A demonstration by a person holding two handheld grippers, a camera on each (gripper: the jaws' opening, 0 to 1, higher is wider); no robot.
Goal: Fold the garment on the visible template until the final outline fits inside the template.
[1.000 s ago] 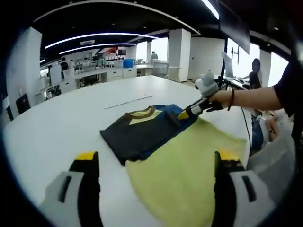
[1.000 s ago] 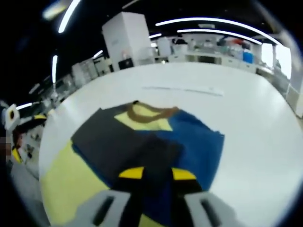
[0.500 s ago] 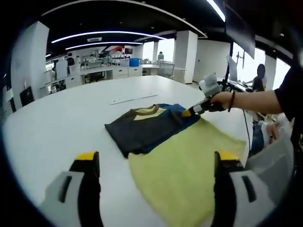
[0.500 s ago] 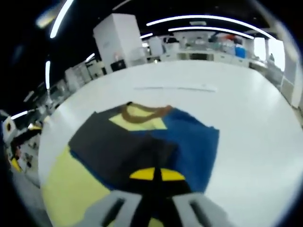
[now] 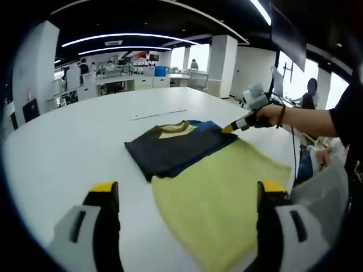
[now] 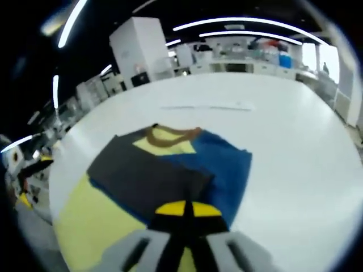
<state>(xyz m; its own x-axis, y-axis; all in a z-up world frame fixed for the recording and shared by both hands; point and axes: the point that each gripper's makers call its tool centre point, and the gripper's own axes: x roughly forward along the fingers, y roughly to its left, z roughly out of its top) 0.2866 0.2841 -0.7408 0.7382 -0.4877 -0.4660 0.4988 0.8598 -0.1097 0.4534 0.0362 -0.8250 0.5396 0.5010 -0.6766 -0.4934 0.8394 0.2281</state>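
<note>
Fingers on the left gripper point(image 5: 182, 195) stand wide apart, holding nothing, hanging over the near edge of the bench point(image 5: 74, 141). Right gripper point(image 6: 185, 208) has its yellow tips pressed together; dark cloth sits right at the tips, so it looks pinched on the garment's point(image 6: 170, 170) near edge, though I can't confirm fabric between them. From the left gripper view the right gripper point(image 5: 231, 128) sits at the garment's point(image 5: 176, 148) far-right corner, touching or just above the blue panel

Garment lies mid-bench, folded to a rough rectangle: dark grey panel, blue panel, yellow patch under a brown collar at the far end. Its near edge overlaps the far edge of the yellow template point(image 5: 221, 198), most of it off the template toward the far side

Handling guess: light, limp knit, will sag and unfold if lifted from one point. Take it at a corner or folded edge through all layers, both grippers on adjacent corners, then drag low across the bench onto the yellow
</note>
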